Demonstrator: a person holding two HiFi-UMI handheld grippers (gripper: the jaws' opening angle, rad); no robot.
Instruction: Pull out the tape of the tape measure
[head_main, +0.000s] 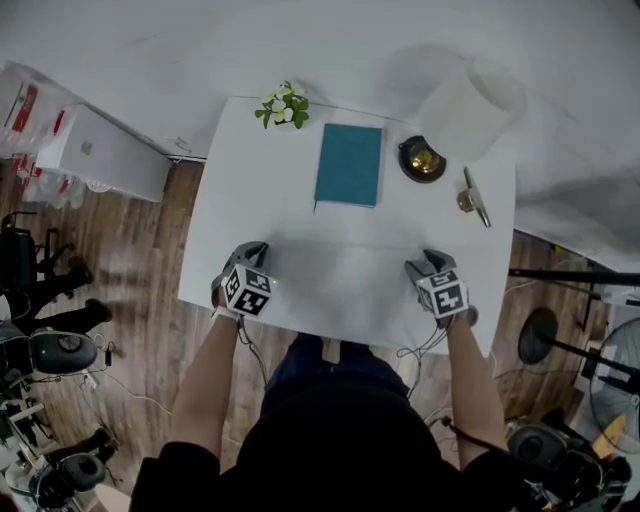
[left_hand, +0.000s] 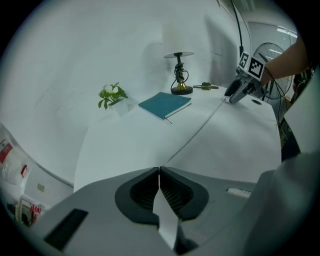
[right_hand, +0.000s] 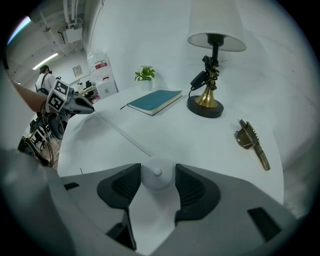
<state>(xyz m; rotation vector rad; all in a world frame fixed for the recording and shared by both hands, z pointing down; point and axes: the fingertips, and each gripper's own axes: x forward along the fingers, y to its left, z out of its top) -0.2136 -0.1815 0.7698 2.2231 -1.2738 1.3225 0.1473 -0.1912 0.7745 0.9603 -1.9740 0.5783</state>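
A: What does the head view give?

B: A smooth white rectangular desk (head_main: 350, 280). The left tool (head_main: 257, 248) and right tool (head_main: 424, 263) rest near its front edge, well apart. Each carries a cube of black-and-white square markers. Farther back lie a flat teal book (head_main: 349, 164), a small leafy plant (head_main: 284, 105) and a lamp (head_main: 470, 105) with a white shade and round brass foot.

A: The left gripper view?

B: Ribbed dark pads are pressed together on the end of the tape (left_hand: 195, 132) — a thin pale line running across the desk to the right tool.

A: And the right gripper view?

B: The tape measure (right_hand: 157, 174), a round white case with a centre button, is clamped between the pads, touching both. The tape leads off to the left tool. Behind, a white box (right_hand: 102, 67) bears a red-and-white label — too small to read.
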